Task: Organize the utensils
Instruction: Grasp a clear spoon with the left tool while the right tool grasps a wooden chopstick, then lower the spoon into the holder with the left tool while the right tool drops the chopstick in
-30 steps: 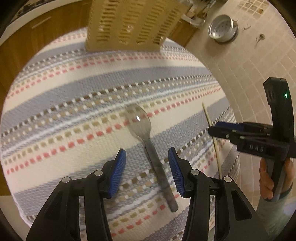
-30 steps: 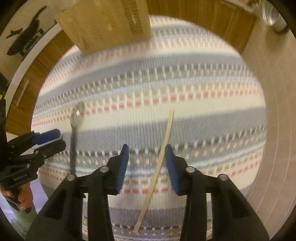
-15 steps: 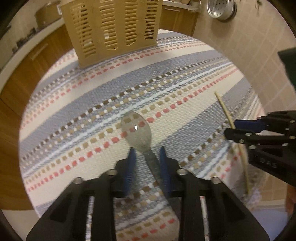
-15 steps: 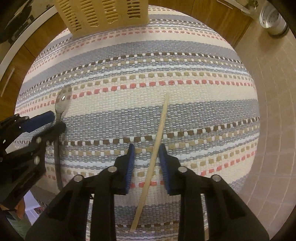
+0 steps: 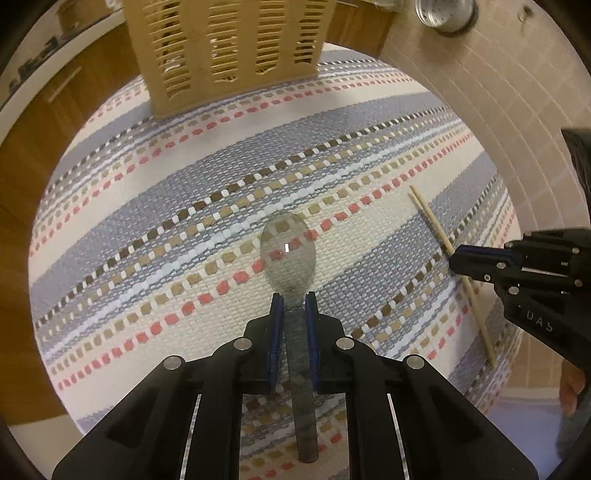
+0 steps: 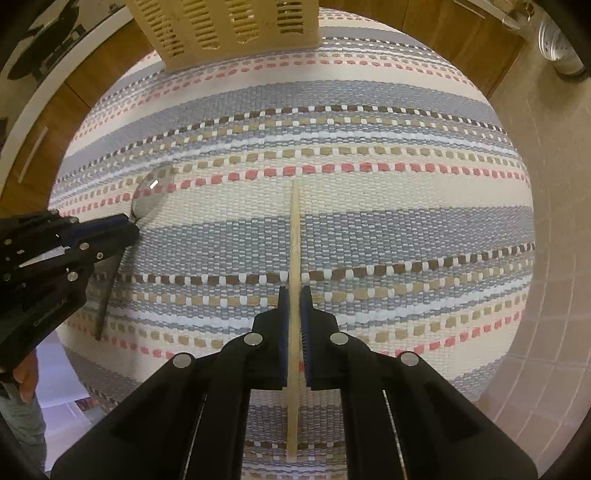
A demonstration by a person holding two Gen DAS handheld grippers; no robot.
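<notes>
A metal spoon (image 5: 288,254) lies on the striped mat (image 5: 184,206), bowl pointing away. My left gripper (image 5: 293,301) is shut on the spoon's handle just behind the bowl. A wooden chopstick (image 6: 294,236) lies on the mat to the right. My right gripper (image 6: 294,293) is shut on the chopstick near its middle. The chopstick (image 5: 430,225) and right gripper (image 5: 458,258) also show in the left wrist view. The spoon (image 6: 151,192) and left gripper (image 6: 129,229) show at the left of the right wrist view.
A beige slotted utensil basket (image 5: 229,48) stands at the far edge of the mat, also in the right wrist view (image 6: 229,26). Wooden cabinets lie behind it. A steel perforated pot (image 5: 445,14) sits on the tiled floor at far right.
Both grippers have closed: the left on the spoon handle, the right on the chopstick. Both moved forward and lower toward the mat.
</notes>
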